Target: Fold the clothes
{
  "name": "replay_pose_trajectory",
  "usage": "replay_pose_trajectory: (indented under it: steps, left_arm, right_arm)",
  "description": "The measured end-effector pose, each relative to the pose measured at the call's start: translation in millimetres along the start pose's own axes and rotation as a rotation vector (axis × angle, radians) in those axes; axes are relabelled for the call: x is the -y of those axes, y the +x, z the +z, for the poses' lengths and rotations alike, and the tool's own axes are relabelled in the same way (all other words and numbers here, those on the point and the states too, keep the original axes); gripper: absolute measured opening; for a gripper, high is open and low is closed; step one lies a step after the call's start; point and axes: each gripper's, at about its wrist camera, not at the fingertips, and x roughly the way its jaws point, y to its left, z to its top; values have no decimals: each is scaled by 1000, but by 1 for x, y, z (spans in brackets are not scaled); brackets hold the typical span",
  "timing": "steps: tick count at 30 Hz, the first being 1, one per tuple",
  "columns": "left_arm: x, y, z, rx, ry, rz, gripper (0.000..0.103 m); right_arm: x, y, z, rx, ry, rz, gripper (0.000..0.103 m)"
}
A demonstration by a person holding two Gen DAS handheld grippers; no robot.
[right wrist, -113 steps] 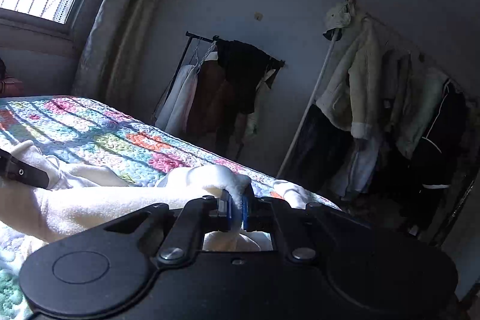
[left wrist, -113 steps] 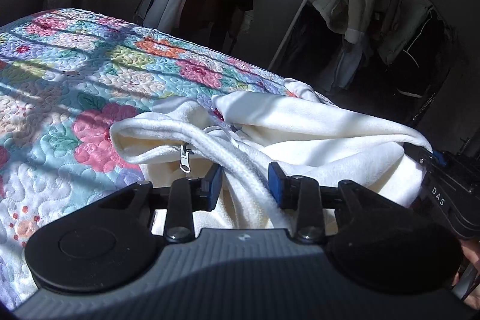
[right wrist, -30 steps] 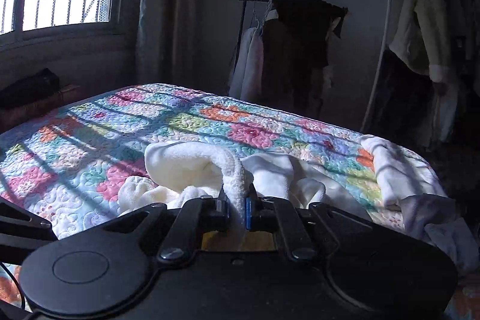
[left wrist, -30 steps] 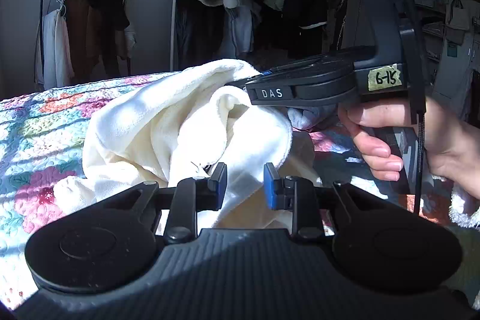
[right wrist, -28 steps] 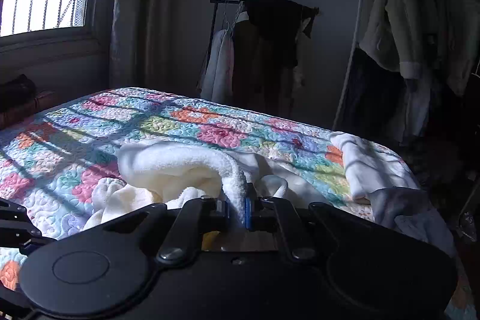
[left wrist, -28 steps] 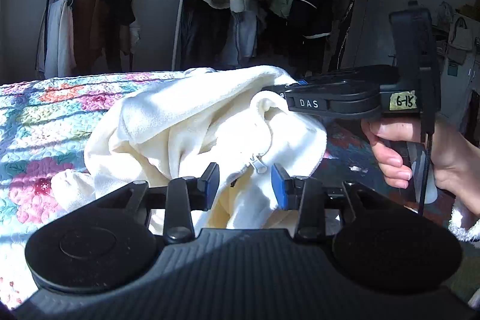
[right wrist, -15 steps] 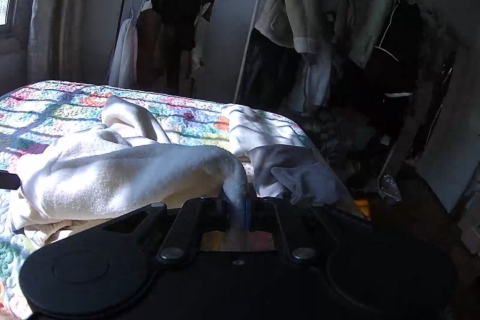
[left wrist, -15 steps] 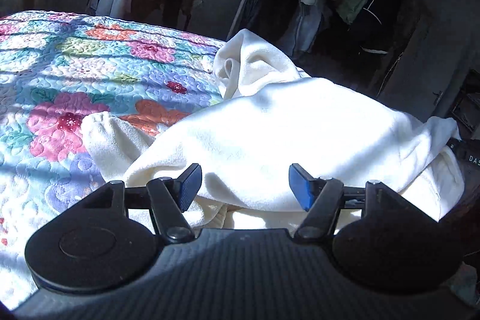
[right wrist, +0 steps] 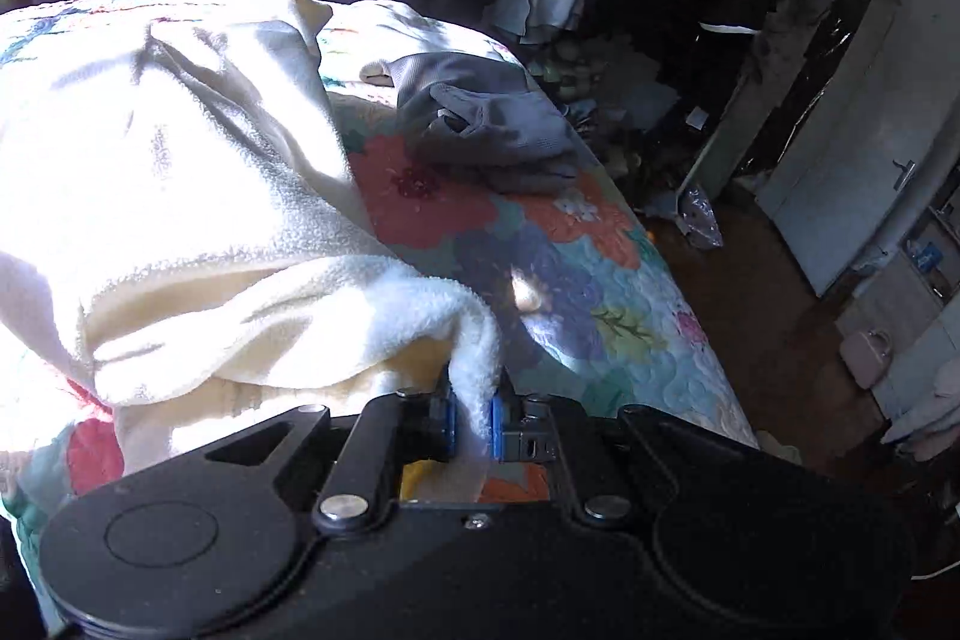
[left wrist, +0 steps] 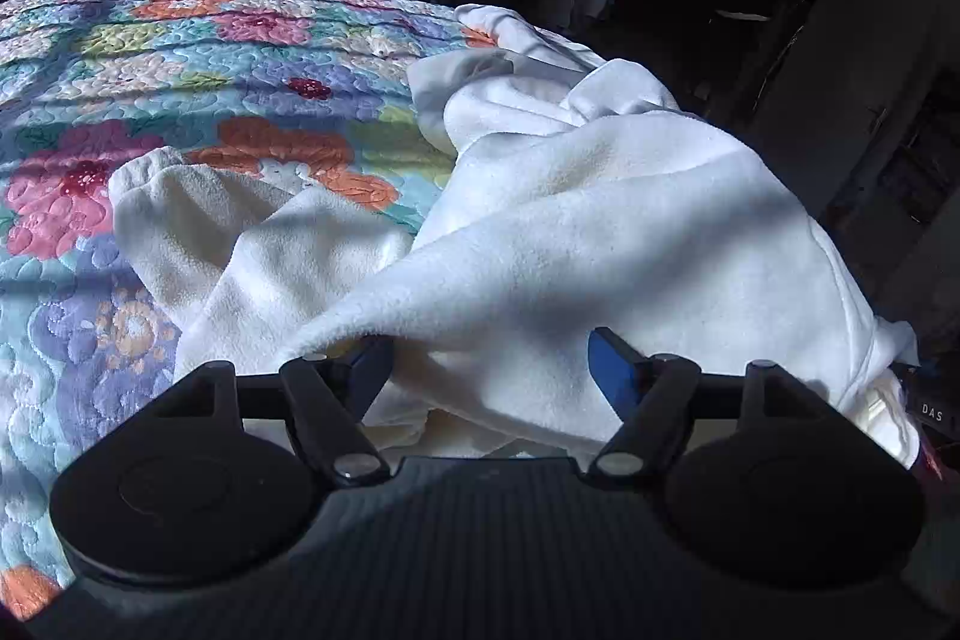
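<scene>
Cream fleece garment (left wrist: pixel 600 232) heaped on the floral quilted bedspread (left wrist: pixel 180 100), soft nap, rounded folds.

Left gripper (left wrist: pixel 489 370) spread wide, blue pads either side of a drooping fold, gripping nothing. Right gripper (right wrist: pixel 471 415) pinched tight on a fluffy cream edge of the same garment. Crumpled grey knit cloth (right wrist: pixel 486 124) lying beyond, flat on the bedspread near its edge.

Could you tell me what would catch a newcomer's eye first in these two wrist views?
The big cream fleece garment heaped on the bright floral quilted bedspread dominates both views. The right tool is clamped on a fluffy edge of it, while the left tool sits open with the fleece draped between its fingers. Farther back in the right wrist view, a crumpled grey garment lies on the bedspread near the bed's edge.
</scene>
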Motion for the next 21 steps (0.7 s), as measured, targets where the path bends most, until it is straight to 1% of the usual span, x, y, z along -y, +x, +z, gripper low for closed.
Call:
replay_pose_trajectory:
  steps: [2,4,5,6,7,8,9,10,11,12,14,15,16,19,20,21]
  left_arm:
    - [0,1,-1,4,-4,10,75]
    - [-5,3,0,8,-37,2,75]
    - [-7,2,0,14,-67,-14,75]
    - [-8,2,1,20,-94,-37,75]
    - [-10,2,1,27,-116,-58,75]
    - [-11,1,0,33,-138,-75,75]
    - [-12,1,-1,40,-159,-92,75]
    - [-13,1,-2,46,-173,-104,72]
    - [-11,1,-3,48,-153,-94,68]
    - [-8,2,-4,50,-133,-84,61]
    - [-6,4,-5,38,-103,-67,19]
    - [-5,5,-5,29,-95,-60,13]
    - [-5,5,-5,30,-98,-56,11]
    - [-7,0,-2,42,-94,-25,11]
    - [-8,-2,-2,44,-97,-15,14]
    - [-11,-6,-1,41,-109,-1,20]
  right_arm:
    - [-9,-15,1,28,-34,6,13]
    - [-16,-39,9,69,-47,57,18]
    - [-17,-53,15,92,-44,112,23]
    - [-18,-66,19,122,-49,176,34]
    - [-20,-79,22,154,-60,233,41]
    - [-25,-90,23,189,-89,267,49]
    - [-32,-101,24,225,-129,284,49]
    - [-39,-108,25,257,-164,296,50]
    - [-47,-113,26,286,-197,306,51]
    - [-55,-113,27,299,-218,316,53]
    - [-69,-110,31,294,-237,334,54]
    - [-75,-108,31,287,-238,342,54]
    - [-78,-106,32,287,-241,348,54]
    - [-81,-99,34,297,-256,345,56]
    - [-80,-96,36,293,-252,340,56]
    - [-77,-92,37,283,-242,337,56]
